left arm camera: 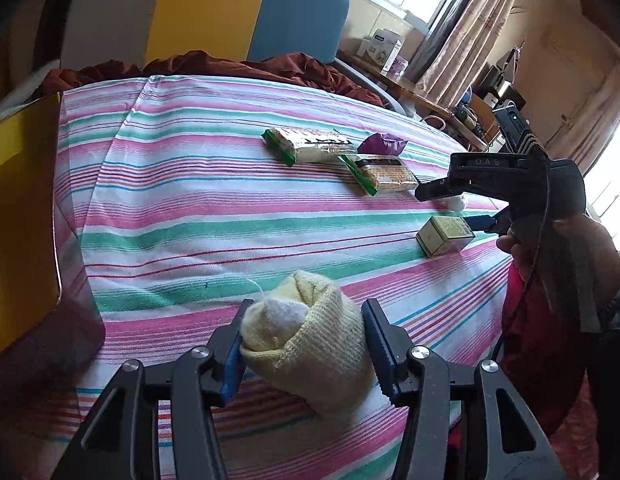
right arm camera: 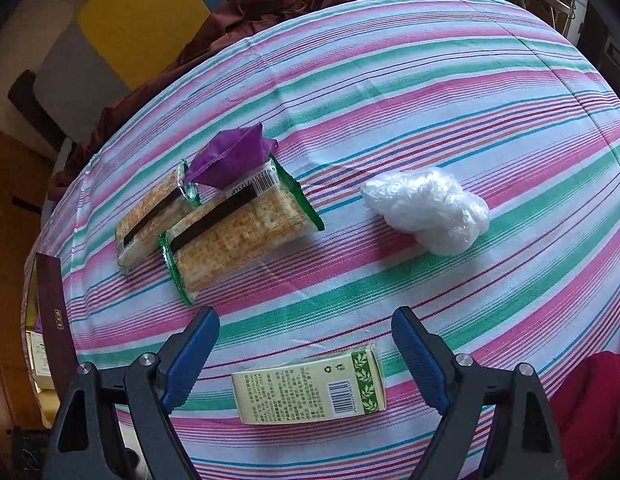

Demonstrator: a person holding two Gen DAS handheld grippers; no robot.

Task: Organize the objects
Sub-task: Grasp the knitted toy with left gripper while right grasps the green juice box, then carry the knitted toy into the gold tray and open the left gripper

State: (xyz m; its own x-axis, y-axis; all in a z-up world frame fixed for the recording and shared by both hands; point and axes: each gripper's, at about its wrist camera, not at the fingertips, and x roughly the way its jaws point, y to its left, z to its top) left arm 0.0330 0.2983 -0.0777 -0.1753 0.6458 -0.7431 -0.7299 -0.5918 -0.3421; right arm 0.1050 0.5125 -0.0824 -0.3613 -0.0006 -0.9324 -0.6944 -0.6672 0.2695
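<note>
The left tool (left arm camera: 304, 344) pinches a yellow sock roll (left arm camera: 310, 340) just above the striped table (left arm camera: 182, 220). The right tool (right arm camera: 306, 354) is spread wide, poised over a green-and-cream box (right arm camera: 310, 392) lying flat.

The roll is soft and looks loosely bundled, so it could squash, slip or unroll if swung fast. The box sits low between broad fingers; I judge a shallow approach could nudge it away rather than catch it.

To the left stands a yellow bin (left arm camera: 22, 208) with a tall wall the sock must clear. Two cracker packs (right arm camera: 214, 224) touch each other, a purple wrapper (right arm camera: 230, 156) resting on them, and a crumpled white bag (right arm camera: 426, 210) lies well apart.
</note>
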